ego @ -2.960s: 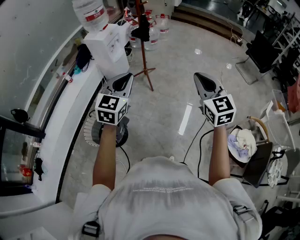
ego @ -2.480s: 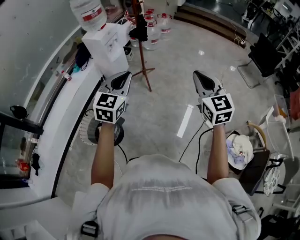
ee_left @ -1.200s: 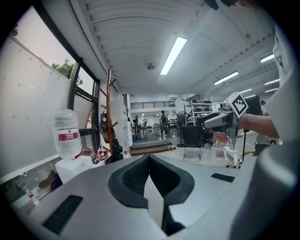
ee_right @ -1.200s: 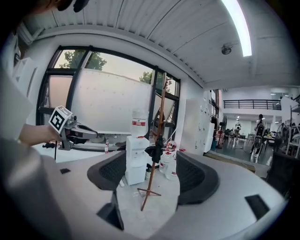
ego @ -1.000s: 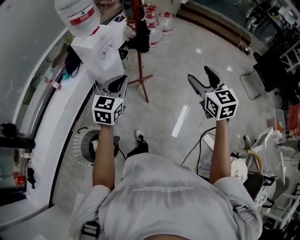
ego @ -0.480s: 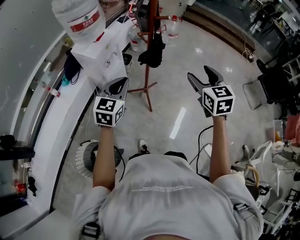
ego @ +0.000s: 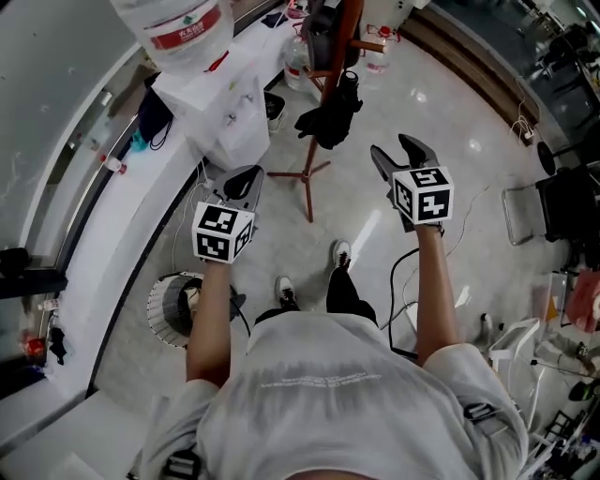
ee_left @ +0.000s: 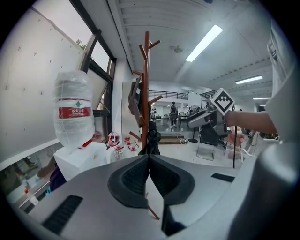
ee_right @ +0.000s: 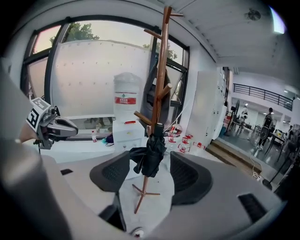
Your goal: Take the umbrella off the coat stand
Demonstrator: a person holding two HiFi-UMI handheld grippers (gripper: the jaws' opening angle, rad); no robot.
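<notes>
A folded black umbrella (ego: 330, 112) hangs from a peg of the brown wooden coat stand (ego: 309, 183), a short way ahead of both grippers. My left gripper (ego: 246, 178) is shut and holds nothing; the umbrella (ee_left: 151, 140) and the stand's pole (ee_left: 146, 84) rise just beyond its tips (ee_left: 149, 158). My right gripper (ego: 394, 155) is open and its jaws are closing. In the right gripper view the umbrella (ee_right: 150, 157) shows in the gap between its jaws (ee_right: 150, 176) but farther off, so nothing is between them. The stand (ee_right: 161, 70) stands behind the umbrella.
A white water dispenser (ego: 225, 103) with a big bottle (ego: 183, 33) stands left of the stand by the curved window ledge. A round fan (ego: 173, 305) lies on the floor at the left. A dark garment (ego: 323, 23) hangs higher on the stand. Chairs (ego: 562, 202) stand right.
The person has walked toward the coat stand, so the stand and umbrella are nearer and larger. Both grippers have moved forward with the person and sit closer to the umbrella.
</notes>
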